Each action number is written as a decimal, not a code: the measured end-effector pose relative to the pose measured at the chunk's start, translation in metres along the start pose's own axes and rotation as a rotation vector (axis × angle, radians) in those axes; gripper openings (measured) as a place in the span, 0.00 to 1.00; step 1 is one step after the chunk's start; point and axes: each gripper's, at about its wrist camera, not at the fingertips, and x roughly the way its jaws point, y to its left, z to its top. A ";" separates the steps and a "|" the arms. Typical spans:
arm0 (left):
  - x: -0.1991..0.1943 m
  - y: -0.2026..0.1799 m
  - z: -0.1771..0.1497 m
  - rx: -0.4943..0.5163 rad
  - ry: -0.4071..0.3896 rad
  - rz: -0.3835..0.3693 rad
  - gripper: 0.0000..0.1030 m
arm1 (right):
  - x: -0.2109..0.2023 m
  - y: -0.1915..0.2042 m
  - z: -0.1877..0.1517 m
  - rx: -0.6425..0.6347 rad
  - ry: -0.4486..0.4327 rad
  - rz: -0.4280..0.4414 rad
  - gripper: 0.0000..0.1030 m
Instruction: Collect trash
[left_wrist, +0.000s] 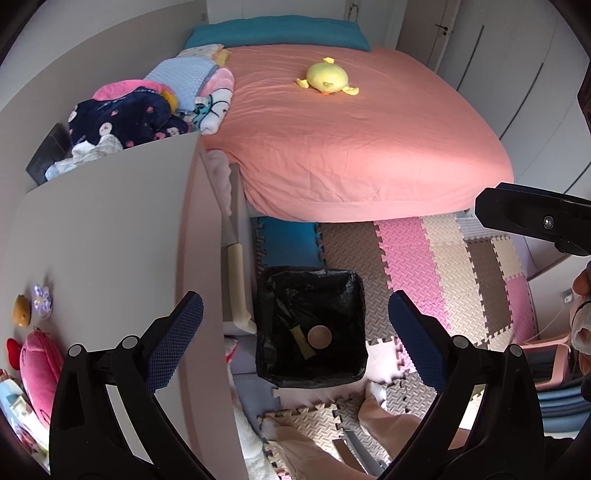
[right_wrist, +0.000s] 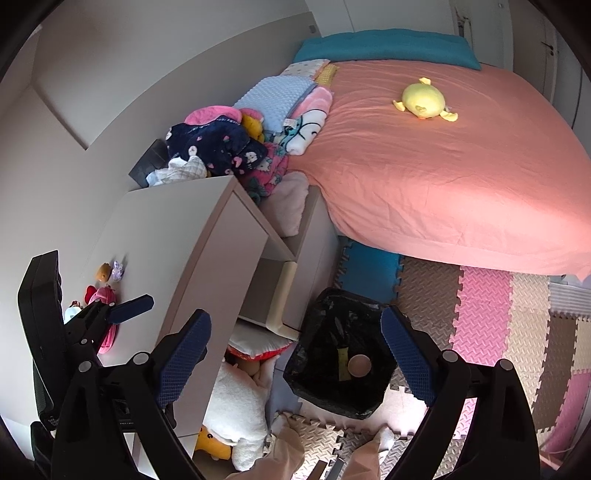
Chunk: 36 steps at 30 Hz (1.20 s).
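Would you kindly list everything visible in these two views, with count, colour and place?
bin: one, black liner, on the floor mats below both grippers
round lid: one, tan, inside the bin
wrapper: one, yellowish, inside the bin beside the lid
bed: one, pink sheet, behind the bin
pillow: one, teal, at the head of the bed
plush toy: one, yellow, on the bed
blankets: a pile, navy, pink and light blue, left of the bed
desk: one, white, left of the bin
floor mats: many, pink, cream, brown and blue, on the floor
left gripper: one, black with blue pads, open
right gripper: one, black with blue pads, open
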 end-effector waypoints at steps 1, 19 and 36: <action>-0.004 0.005 -0.003 -0.014 -0.004 0.008 0.94 | 0.001 0.005 0.000 -0.007 0.001 0.005 0.90; -0.080 0.123 -0.096 -0.329 -0.045 0.241 0.94 | 0.035 0.153 -0.009 -0.269 0.089 0.207 0.90; -0.184 0.239 -0.241 -1.000 -0.126 0.489 0.94 | 0.061 0.296 -0.046 -0.537 0.169 0.406 0.90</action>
